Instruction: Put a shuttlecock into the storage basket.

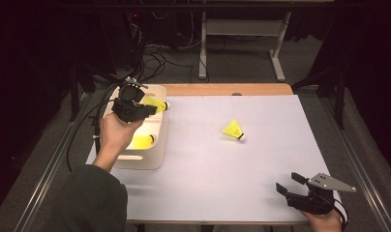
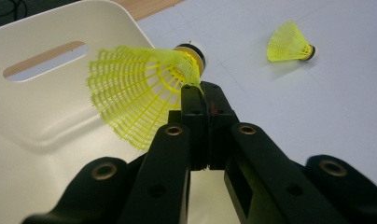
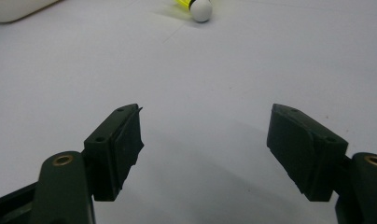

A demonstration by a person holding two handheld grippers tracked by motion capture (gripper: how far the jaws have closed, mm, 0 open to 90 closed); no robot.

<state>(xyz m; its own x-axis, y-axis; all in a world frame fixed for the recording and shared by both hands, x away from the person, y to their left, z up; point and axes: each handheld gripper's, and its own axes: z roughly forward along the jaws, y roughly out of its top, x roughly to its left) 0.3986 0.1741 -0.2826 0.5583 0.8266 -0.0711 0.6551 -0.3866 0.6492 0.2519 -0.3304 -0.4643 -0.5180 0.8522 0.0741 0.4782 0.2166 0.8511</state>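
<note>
Holding a shuttlecock [image 2: 140,93] by its skirt, left gripper [image 2: 198,91] clamped, apparently over the bin [image 1: 155,159]. Right gripper [image 3: 205,149] agape, idle; second shuttlecock [image 1: 233,130] lies beyond it.

Yellow mesh-skirt shuttlecock [image 2: 140,93] showing at black left gripper [image 2: 200,100] tips; white bin [image 2: 46,107] behind; white table [image 1: 232,159].

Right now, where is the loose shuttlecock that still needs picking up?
In the high view the loose yellow shuttlecock lies on the white table sheet right of centre, cork toward the near right, well apart from the white bin at left and the open right tool.
</note>
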